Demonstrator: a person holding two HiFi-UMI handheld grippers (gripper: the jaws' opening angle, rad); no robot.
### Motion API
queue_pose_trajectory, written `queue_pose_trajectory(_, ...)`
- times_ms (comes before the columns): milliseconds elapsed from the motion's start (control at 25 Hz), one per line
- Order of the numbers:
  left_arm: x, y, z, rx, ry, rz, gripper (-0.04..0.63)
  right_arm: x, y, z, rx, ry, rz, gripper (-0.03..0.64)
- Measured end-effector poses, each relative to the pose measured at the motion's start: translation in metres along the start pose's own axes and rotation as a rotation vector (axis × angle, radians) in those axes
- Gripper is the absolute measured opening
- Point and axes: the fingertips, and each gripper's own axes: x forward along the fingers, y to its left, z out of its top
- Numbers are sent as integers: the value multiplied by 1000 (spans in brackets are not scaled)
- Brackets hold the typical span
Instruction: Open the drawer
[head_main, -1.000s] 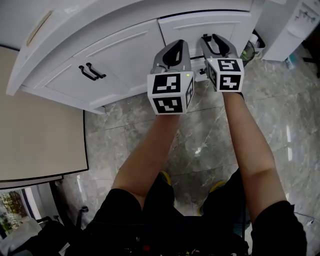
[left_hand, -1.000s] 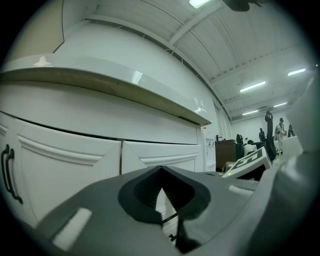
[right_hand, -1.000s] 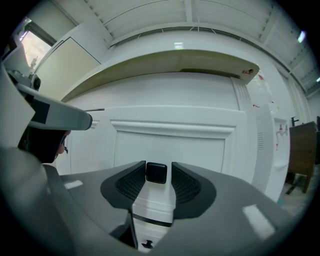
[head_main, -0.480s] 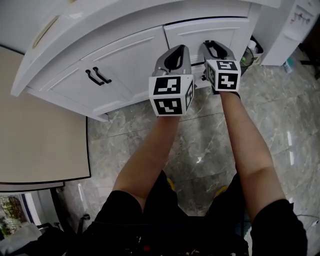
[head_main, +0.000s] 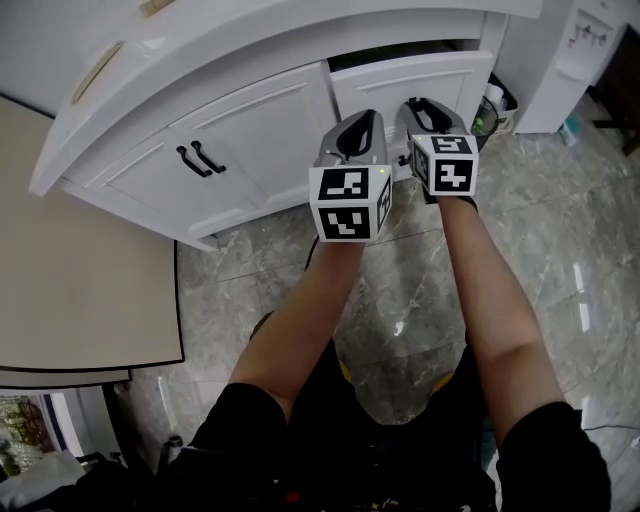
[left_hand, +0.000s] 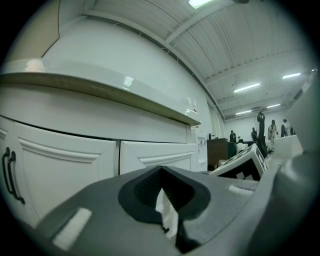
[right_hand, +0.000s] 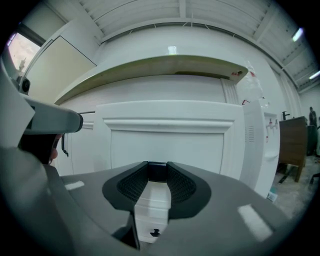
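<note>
The white drawer front (head_main: 400, 80) stands out from the cabinet, with a dark gap above it. My right gripper (head_main: 422, 104) is shut on the drawer's black handle (right_hand: 153, 171), which shows between the jaw tips in the right gripper view. In the head view the gripper hides the handle. My left gripper (head_main: 358, 122) hangs just left of the right one, in front of the same drawer front (left_hand: 160, 156), shut with nothing between its jaws. From the left gripper view (left_hand: 161, 172) the right gripper's marker cube (left_hand: 244, 162) is close on the right.
Left of the drawer are two white cabinet doors with a pair of black handles (head_main: 200, 158), under an overhanging white countertop (head_main: 250, 40). A beige table (head_main: 80, 270) fills the left. A white appliance (head_main: 570, 50) and a small bin (head_main: 487, 105) stand at the right on the marble floor (head_main: 400, 300).
The drawer front has come out from the cabinet and a dark gap has opened above it. Both grippers have drawn back towards the person, who has stepped away.
</note>
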Motion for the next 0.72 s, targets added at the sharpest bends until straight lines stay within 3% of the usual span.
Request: queue_pose_trajectory(720,-25,-53,-14,4,4,-33,0,-82,7,-12,5,-16,0,141)
